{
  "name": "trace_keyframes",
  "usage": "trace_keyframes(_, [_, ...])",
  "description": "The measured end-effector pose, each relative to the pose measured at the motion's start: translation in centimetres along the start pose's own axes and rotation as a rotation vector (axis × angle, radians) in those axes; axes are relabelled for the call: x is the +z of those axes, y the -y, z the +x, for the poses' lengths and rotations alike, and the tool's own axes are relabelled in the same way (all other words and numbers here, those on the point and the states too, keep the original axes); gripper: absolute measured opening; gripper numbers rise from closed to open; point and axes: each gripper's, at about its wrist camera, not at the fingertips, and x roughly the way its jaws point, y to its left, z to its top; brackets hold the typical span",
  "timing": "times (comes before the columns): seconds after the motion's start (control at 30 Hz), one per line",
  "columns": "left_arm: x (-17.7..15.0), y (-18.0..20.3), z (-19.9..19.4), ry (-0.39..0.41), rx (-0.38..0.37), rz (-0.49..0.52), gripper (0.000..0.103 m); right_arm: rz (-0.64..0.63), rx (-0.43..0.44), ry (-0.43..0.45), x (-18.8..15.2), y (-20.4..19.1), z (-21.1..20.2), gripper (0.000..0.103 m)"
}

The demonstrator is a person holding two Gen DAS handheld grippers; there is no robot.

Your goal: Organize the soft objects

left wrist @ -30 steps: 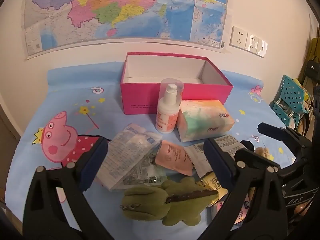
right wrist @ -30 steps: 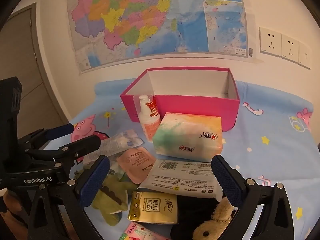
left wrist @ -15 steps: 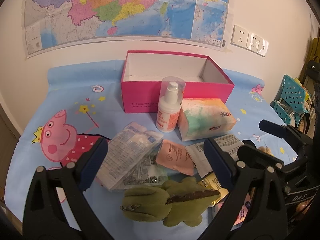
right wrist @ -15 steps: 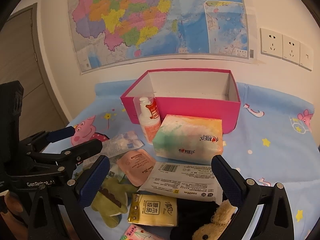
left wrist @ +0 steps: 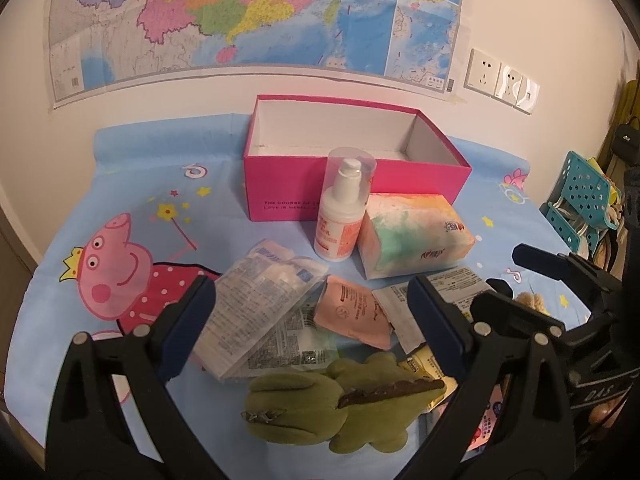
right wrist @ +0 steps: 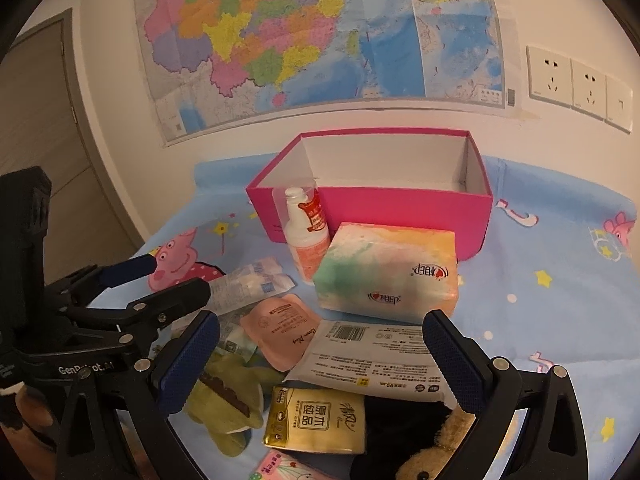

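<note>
Green plush crocodile (left wrist: pixel 340 404) lies just below and between your left gripper (left wrist: pixel 312 312)'s spread, empty fingers, long axis crosswise, pink box (left wrist: pixel 352 184) beyond. From the right wrist, your right gripper (right wrist: pixel 320 356), equally wide and empty, hovers over the gold tissue pack (right wrist: pixel 316 420); the crocodile sits leftward, nearer the left.

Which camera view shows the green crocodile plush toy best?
The left wrist view: the green crocodile plush lies whole between the open fingers. In the right wrist view a finger hides part of it.
</note>
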Motion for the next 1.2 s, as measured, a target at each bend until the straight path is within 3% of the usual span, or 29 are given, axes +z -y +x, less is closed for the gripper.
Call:
trace_keyframes(0.63, [-0.1,-0.5,0.7,-0.009,-0.006,-0.008,0.097,-0.038,0.027,-0.008,0.2,-0.5,0.7,0.103])
trace_keyframes(1.03, [-1.0,-4.4,1.3,-0.058,-0.083,-0.020,0.097,-0.037,0.132,-0.119,0.5,-0.8,3.2,0.102])
trace_keyframes(1.2, [-1.5,-6.1,2.5,-0.111,-0.093,-0.034,0.097,-0.041,0.177,-0.184,0.5,-1.4,5.0,0.091])
